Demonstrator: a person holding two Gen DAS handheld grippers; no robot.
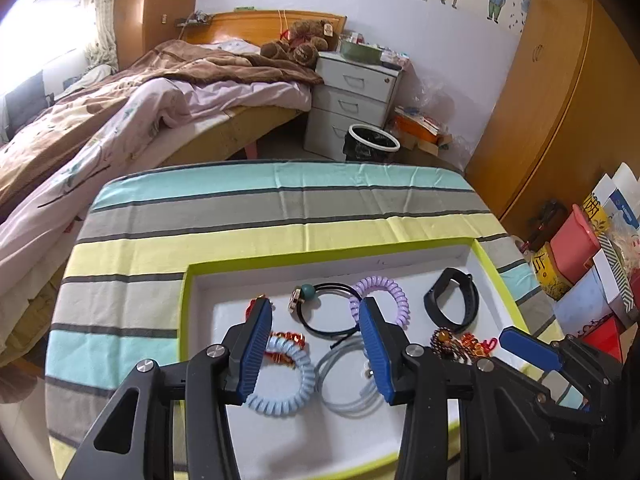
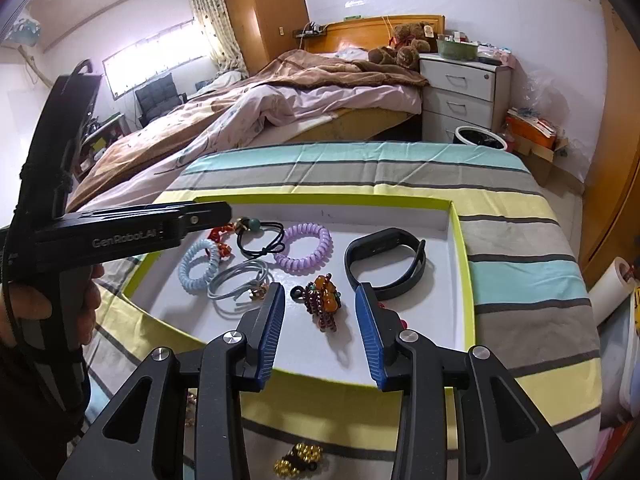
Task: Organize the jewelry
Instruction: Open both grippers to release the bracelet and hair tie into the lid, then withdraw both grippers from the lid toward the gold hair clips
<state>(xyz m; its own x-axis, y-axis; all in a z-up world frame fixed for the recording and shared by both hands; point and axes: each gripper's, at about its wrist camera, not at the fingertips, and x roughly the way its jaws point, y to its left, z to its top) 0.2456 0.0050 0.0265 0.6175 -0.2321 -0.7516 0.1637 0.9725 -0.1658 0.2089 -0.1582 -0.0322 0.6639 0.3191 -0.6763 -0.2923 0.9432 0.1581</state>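
A white tray with a lime-green rim (image 1: 328,254) (image 2: 466,272) lies on a striped cloth. It holds a purple coil band (image 1: 394,292) (image 2: 306,248), a light-blue coil band (image 1: 298,380) (image 2: 198,266), a black hair tie with a teal bead (image 1: 320,304) (image 2: 260,236), a grey-blue tie (image 1: 344,376) (image 2: 236,280), a black wristband (image 1: 452,300) (image 2: 384,260) and a dark-red bead bracelet with orange beads (image 2: 324,300) (image 1: 450,344). My left gripper (image 1: 316,312) is open above the tray's left half. My right gripper (image 2: 320,294) is open, its fingers either side of the bead bracelet.
A gold bead piece (image 2: 298,458) lies on the striped cloth (image 1: 280,208) outside the tray's near edge. A red ornament (image 1: 286,340) lies in the tray at the left. A bed (image 1: 120,112), drawers (image 1: 356,92) and a bin (image 1: 372,142) stand beyond; boxes (image 1: 592,264) at right.
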